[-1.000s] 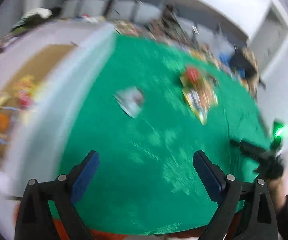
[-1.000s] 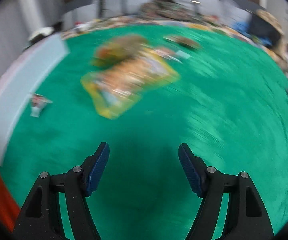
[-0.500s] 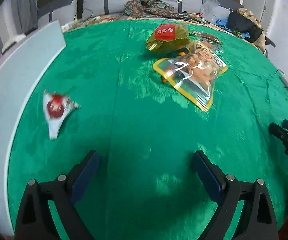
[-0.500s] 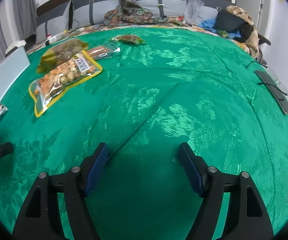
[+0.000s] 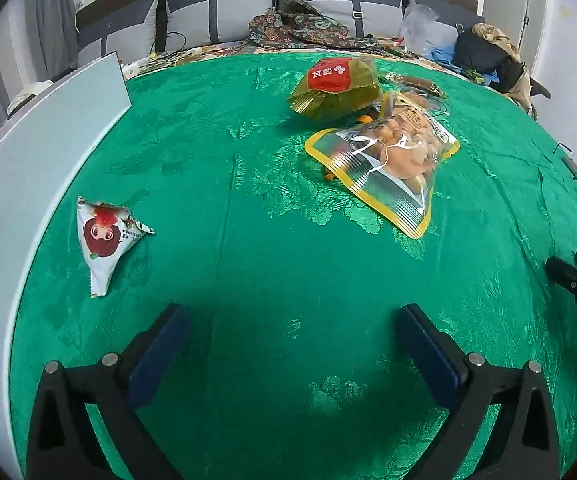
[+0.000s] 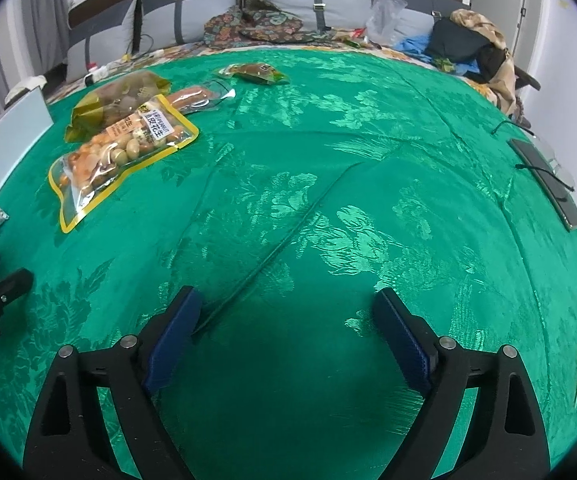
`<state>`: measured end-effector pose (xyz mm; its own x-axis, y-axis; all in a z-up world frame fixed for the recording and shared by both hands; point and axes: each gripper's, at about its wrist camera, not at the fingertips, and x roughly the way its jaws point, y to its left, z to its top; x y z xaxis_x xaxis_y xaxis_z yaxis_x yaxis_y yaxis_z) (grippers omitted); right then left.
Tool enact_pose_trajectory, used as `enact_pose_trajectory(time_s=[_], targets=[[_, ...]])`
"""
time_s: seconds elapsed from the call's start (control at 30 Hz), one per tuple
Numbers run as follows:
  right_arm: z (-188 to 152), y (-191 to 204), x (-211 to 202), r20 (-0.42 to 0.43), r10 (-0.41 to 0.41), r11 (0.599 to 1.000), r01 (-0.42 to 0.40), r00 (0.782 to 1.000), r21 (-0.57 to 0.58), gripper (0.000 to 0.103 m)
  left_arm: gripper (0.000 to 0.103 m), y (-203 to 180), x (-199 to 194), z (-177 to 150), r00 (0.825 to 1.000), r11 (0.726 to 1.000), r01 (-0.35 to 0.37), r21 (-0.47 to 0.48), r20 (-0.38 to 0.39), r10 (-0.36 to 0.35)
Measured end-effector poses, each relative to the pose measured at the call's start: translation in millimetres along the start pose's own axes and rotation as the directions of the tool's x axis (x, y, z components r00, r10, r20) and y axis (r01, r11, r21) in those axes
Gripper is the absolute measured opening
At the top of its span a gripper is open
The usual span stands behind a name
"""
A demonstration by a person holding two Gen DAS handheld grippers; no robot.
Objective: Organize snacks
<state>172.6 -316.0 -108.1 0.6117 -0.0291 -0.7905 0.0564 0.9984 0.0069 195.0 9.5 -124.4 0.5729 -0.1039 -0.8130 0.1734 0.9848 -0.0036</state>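
Lying ahead of left tool (image 5: 292,344): snacks (image 5: 384,160).

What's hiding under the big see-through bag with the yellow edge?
The peanut bag lies on the green cloth. Something small and orange peeks out from beneath its near edge. Its far end leans on the gold bag. What else it covers cannot be seen.
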Motion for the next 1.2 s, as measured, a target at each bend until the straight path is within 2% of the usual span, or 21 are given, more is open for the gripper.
enact_pose_trajectory(time_s=[1.2], targets=[[-1.4,-1.0,-3.0,-0.003,0.0,1.0,0.0,1.0,0.005,0.093,0.103,-1.5,-0.3,-0.6,1.0,1.0,-0.002,0.0,0.001,0.002]])
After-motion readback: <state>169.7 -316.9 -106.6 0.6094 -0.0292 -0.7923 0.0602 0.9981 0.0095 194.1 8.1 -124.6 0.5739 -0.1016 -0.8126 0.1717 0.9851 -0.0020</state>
